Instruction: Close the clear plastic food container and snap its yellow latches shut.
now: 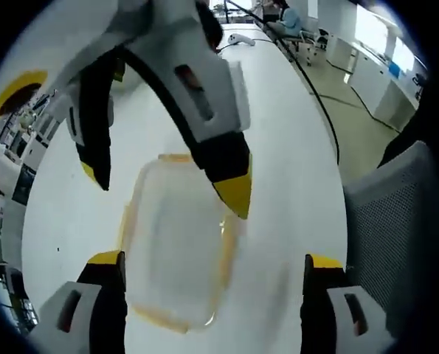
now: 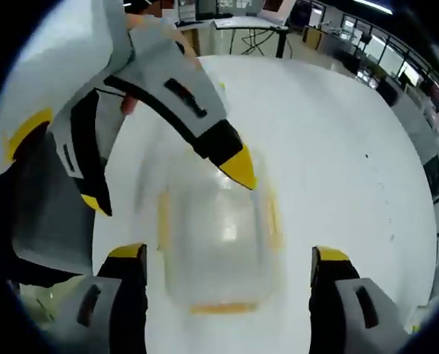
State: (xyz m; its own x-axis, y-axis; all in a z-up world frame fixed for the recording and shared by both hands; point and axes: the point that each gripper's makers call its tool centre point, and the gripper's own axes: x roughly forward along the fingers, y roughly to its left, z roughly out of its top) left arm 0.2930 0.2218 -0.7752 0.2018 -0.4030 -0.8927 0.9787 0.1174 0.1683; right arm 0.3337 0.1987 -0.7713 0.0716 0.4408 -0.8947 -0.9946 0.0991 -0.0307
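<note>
A clear plastic container [image 1: 176, 247] with yellow latches on its edges lies flat on the white table [image 1: 293, 147]. My left gripper [image 1: 213, 262] is open, its jaws standing wide on either side of the container's near end. My right gripper [image 1: 166, 188] comes in from above, open, one yellow fingertip [image 1: 236, 195] over the container's far right rim. In the right gripper view the container [image 2: 215, 243] is blurred. My right gripper [image 2: 228, 254] straddles it, and the open left gripper [image 2: 170, 189] hangs over its far edge. I cannot tell whether the latches are snapped.
A grey mesh chair [image 1: 403, 206] stands close to the table's right edge, and a black cable [image 1: 319, 96] runs over the floor beyond it. A small white object [image 1: 241, 38] lies at the table's far end. Desks and monitors [image 2: 226, 9] fill the background.
</note>
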